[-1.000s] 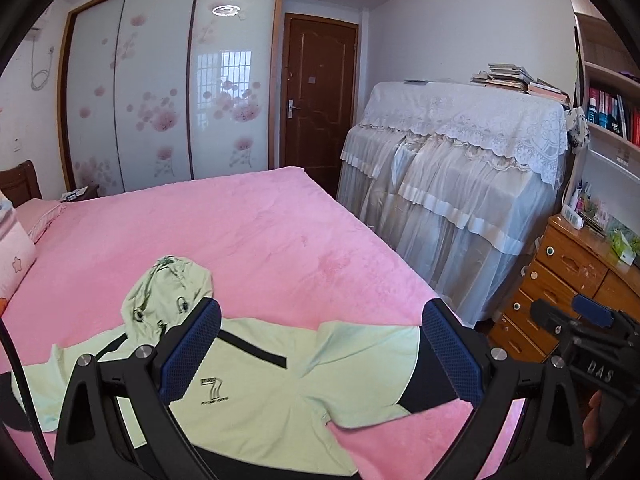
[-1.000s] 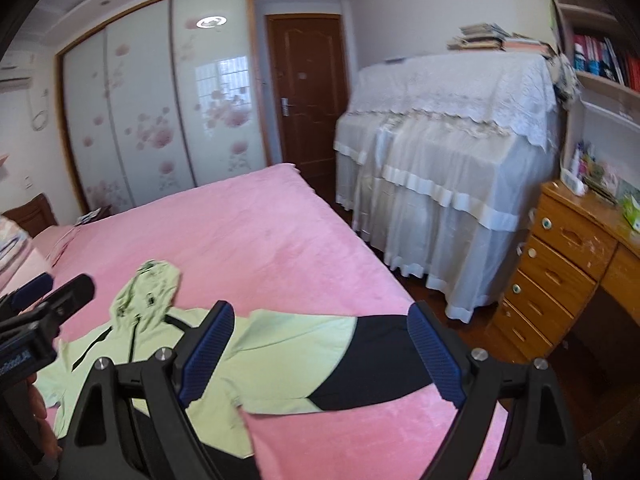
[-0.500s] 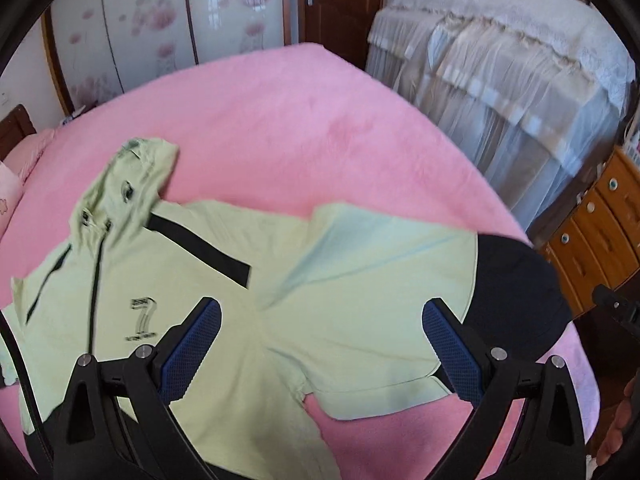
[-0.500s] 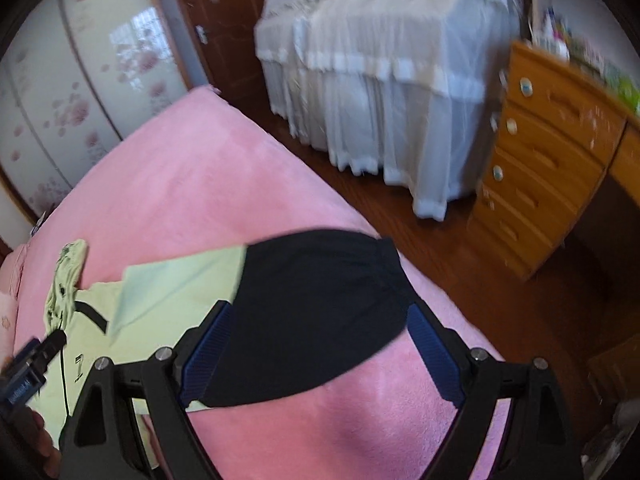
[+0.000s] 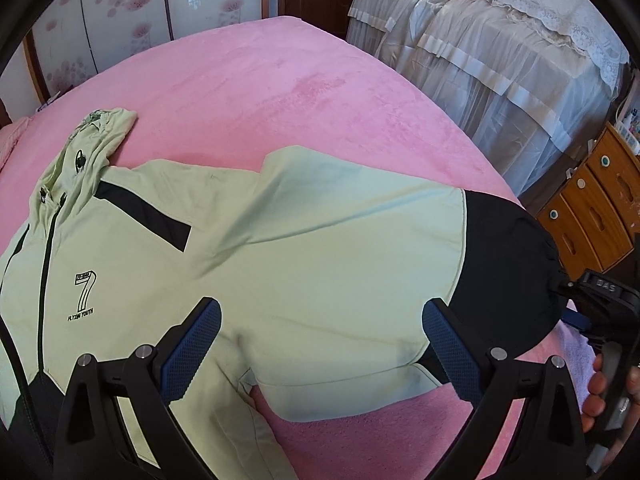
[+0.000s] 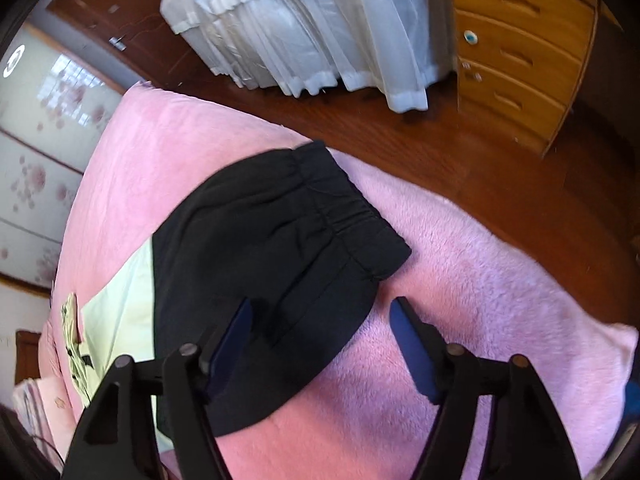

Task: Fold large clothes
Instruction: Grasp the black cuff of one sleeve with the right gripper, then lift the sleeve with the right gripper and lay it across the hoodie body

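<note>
Pink and fluffy, the bed cover point(image 5: 280, 92) fills most of my left camera's view. On it I see a light green jacket point(image 5: 248, 264) lying flat with its front up. It has a hood point(image 5: 86, 152) at the far left, a dark zipper point(image 5: 46, 280) and a big number 7 point(image 5: 84, 286) on the chest. One sleeve reaches out to the right and ends in a black cuff point(image 5: 508, 272) near the bed's edge. My left gripper point(image 5: 318, 340) hangs over the sleeve with its two blue pads spread wide, and it holds nothing. Far right I can see the other tool and some fingers point(image 5: 596, 396) of the person around its handle. Behind the bed stands something tall under a white lace cloth point(image 5: 500, 40), and next to it a wooden dresser point(image 5: 596, 208).

From my right camera I look down at the black cuff point(image 6: 280, 248) on the pink cover point(image 6: 480, 300). My right gripper point(image 6: 320, 344) is wide open too and grips nothing. Its left pad is over the black cloth and its right pad is over the bare cover, just beside the cuff's edge. I cannot tell if the pads touch anything. Past the bed I see the brown wood floor point(image 6: 460, 152), the white cloth point(image 6: 320, 32) and the dresser point(image 6: 520, 52).
</note>
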A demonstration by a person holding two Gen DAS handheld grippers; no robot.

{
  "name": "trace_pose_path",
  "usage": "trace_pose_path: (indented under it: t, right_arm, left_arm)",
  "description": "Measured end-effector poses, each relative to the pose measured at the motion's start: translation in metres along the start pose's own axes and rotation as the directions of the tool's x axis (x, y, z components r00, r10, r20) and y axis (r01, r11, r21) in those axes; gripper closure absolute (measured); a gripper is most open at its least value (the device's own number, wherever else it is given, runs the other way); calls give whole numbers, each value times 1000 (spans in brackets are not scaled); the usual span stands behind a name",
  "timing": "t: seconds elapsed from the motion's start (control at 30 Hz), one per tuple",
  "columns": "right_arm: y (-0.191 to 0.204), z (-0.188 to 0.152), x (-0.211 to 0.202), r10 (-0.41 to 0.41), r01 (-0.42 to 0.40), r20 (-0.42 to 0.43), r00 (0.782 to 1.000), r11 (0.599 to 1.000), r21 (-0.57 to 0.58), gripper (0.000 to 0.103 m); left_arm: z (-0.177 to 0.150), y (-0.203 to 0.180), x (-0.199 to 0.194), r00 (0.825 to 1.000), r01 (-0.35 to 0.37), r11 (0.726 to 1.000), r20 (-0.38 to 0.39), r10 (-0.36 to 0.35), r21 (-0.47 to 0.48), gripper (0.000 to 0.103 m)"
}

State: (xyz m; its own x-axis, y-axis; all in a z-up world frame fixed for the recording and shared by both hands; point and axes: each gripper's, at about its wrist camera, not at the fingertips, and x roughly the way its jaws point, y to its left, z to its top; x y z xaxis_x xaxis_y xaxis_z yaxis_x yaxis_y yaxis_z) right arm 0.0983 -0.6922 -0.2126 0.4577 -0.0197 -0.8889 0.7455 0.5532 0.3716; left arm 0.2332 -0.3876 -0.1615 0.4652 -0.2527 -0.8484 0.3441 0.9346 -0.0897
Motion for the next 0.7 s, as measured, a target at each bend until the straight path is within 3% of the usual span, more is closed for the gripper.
trace_pose_path:
  t: [0.03,0.1,0.13,0.17,0.2,0.3,0.43,0.5,0.57,0.7]
  right_arm:
    - [-1,-1,2,1,-1,10,1000,1000,11,43]
    - [-1,0,3,-4,3,37,999,1000,21,67]
    - [0,1,3,-20,20,49,999,1000,12,74]
    - [3,1,2,-17,17,62,998,1000,-1,88]
    - [7,1,-2,-7,8,81,997,1000,-17,93]
    - [36,-9,-31,-6,31,209,978,992,-120,95]
    - [99,-39,-88,140,-28,325,935,945,-326,95]
    - [141,-64,-114,248,-86,320,915,891,-445,95]
    - [187,-97,-131,344,-132,282,896,811,-570,95]
    - [261,-172,-117,420,-203,126,899,654,-729,95]
  left_arm:
    - [0,2,-1,1000,3,1000,-2,-3,-2,3]
    - [-1,6,-6,1000,20,1000,-9,-20,-8,3]
    - [-1,9,-8,1000,24,1000,-13,-25,-12,3]
    - [-1,12,-11,999,29,999,-15,-29,-15,3]
    - [-2,17,-15,999,32,999,-14,-33,-18,3]
    - [-3,35,-28,1000,25,999,-2,-25,-22,3]
    - [-7,80,-58,999,7,999,45,-5,-47,3]
    - [-12,109,-75,997,-4,997,71,9,-79,3]
    - [-17,135,-88,996,-9,993,92,20,-116,3]
    - [-39,202,-113,991,-32,973,118,61,-229,3]
